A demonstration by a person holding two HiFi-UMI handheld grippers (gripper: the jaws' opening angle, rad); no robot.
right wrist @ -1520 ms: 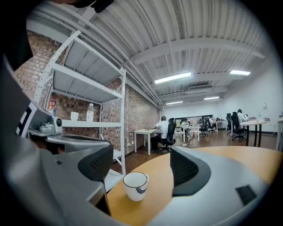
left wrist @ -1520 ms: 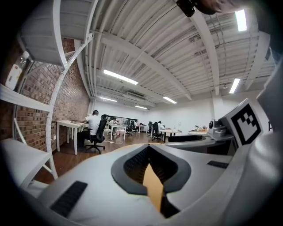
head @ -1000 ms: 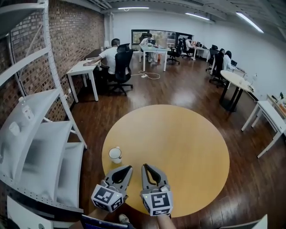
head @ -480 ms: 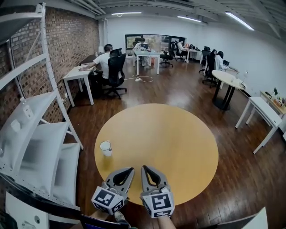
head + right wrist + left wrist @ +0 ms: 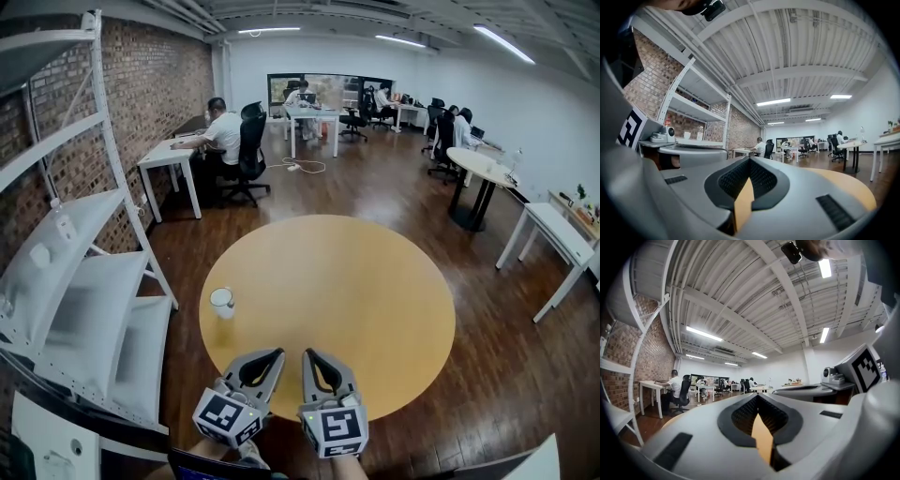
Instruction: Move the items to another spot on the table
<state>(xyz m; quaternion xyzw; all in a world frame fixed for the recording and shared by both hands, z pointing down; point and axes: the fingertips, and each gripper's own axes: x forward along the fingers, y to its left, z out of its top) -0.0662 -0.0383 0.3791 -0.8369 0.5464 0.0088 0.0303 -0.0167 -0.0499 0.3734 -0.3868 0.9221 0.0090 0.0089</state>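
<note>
Left gripper (image 5: 274,356) and right gripper (image 5: 310,356), both closed on nothing, hover at the table's (image 5: 356,281) near edge, while the cup (image 5: 222,302) at its left rim either awaits pickup or is already placed.

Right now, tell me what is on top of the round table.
A white cup stands on the round table, near its left edge. The left gripper and right gripper, both shut and empty, cover part of its near edge; that part cannot be seen.

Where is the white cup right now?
In the head view, the white cup stands near the left edge of the round table, ahead of the left claw.
</note>
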